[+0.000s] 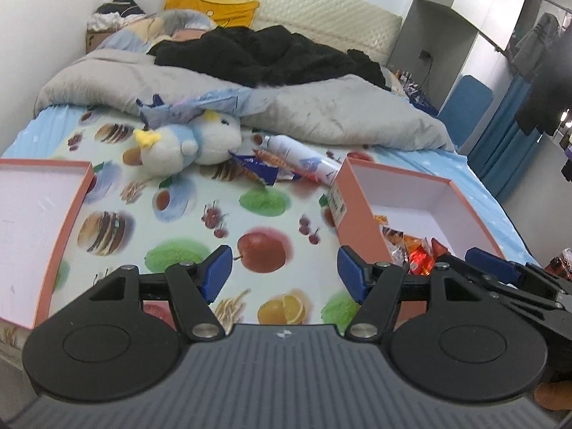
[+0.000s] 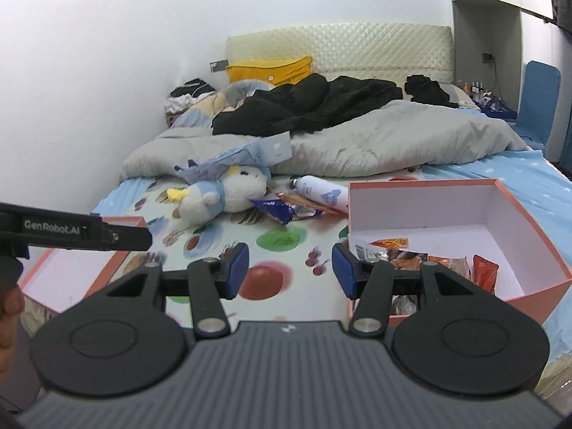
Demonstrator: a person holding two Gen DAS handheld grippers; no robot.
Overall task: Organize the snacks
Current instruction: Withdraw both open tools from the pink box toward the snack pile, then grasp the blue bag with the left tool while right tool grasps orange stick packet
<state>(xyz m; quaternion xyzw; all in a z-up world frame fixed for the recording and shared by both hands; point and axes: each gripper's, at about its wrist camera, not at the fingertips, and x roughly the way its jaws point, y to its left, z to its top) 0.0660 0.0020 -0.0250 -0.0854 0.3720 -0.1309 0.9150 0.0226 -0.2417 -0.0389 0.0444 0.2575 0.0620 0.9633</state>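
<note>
From the left wrist view, the left gripper (image 1: 284,271) hangs over the fruit-printed bedsheet (image 1: 221,214) with its blue pads apart and nothing between them. To its left lies a shallow salmon-pink cardboard lid with a white inside (image 1: 32,221); to its right stands a deeper salmon-pink cardboard box (image 1: 357,221) with shiny orange and red snack packets (image 1: 411,250) in its near corner. Only this view shows the right gripper's black arm and blue pad reaching over that box's near edge, and hanging clothes (image 1: 543,71) on the far right.

From the right wrist view, the right gripper (image 2: 290,268) is likewise parted and empty. This view shows the box interior more fully, and loose blue and orange snack wrappers (image 2: 286,209) beside a white spray can (image 2: 321,191) and a pale blue-and-white plush toy (image 2: 228,193). The left gripper's black body crosses the left edge, with a hand (image 2: 10,307) below it.
</note>
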